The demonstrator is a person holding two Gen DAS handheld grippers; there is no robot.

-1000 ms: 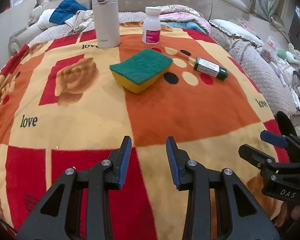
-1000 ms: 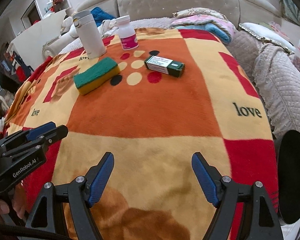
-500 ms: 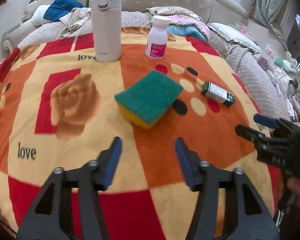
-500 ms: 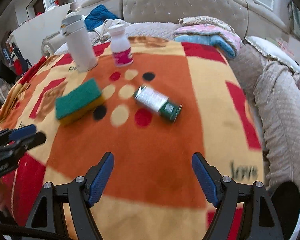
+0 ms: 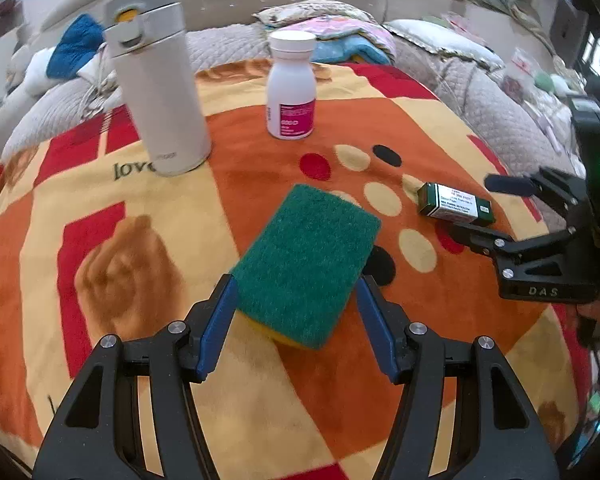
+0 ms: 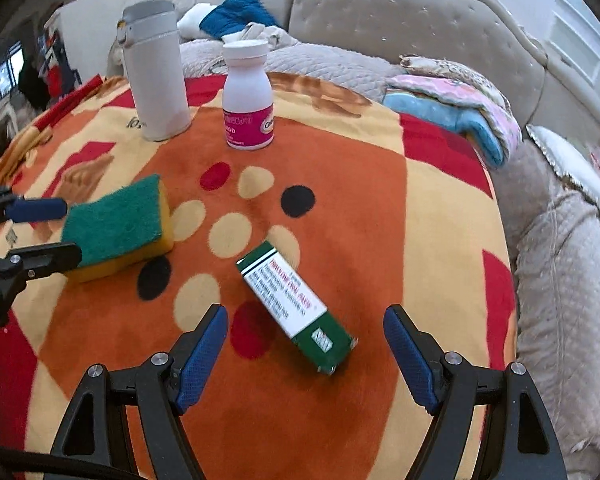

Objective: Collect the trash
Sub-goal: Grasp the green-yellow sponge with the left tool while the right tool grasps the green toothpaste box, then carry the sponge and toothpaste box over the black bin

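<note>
The sponge (image 5: 306, 264) is straddled by the opening left gripper (image 5: 296, 320), pads not seen pressing it. The green box (image 6: 296, 308) is flanked by the widely spread right gripper (image 6: 306, 344).

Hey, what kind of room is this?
Probably a bedroom: a tufted headboard, a fleece blanket spread over the surface, and folded bedding piled behind.

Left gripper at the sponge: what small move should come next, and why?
Probably ease forward and down a little, then close. The left gripper has its jaws opening, with only the near end of the sponge between them and the pads not yet pressing its sides.
</note>
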